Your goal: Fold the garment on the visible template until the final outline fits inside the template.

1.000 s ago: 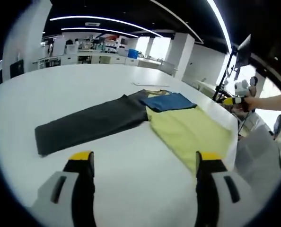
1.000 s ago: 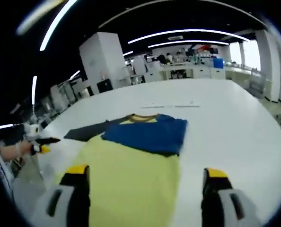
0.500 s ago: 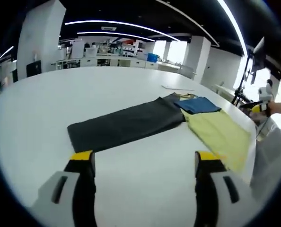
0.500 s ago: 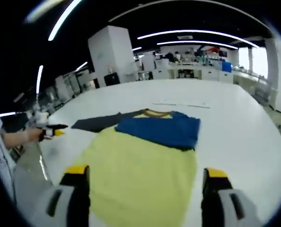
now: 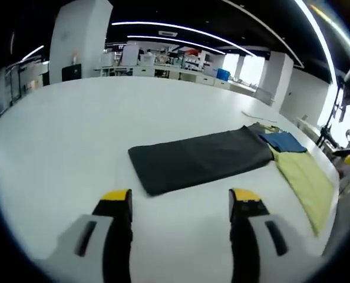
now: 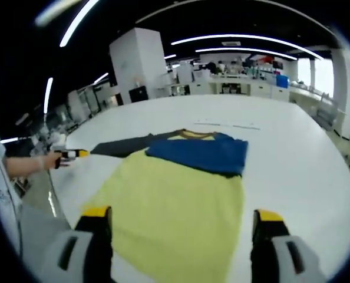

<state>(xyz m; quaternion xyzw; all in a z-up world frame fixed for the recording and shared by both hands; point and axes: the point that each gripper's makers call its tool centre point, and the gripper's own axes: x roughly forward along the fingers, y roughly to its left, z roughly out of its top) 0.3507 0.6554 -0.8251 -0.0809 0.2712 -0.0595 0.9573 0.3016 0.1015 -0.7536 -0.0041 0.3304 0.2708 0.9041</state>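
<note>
Lying flat on the white table (image 6: 316, 159): yellow garment (image 6: 175, 206) with a blue folded section (image 6: 201, 154) toward 12 o'clock, long axis from 6 to 12 in the right gripper view. Dark template (image 5: 201, 159) alongside, stretching 8 to 2 in the left gripper view. Left gripper (image 5: 181, 206) and right gripper (image 6: 181, 221) hovering low, jaws spread, grasping nothing. Far desks (image 5: 163, 69) at 12.

Both views low over table (image 5: 57, 135) — sharing garment (image 6: 181, 194)

Open-plan lab: white benches (image 5: 163, 71), ceiling light strips (image 6: 246, 40).
</note>
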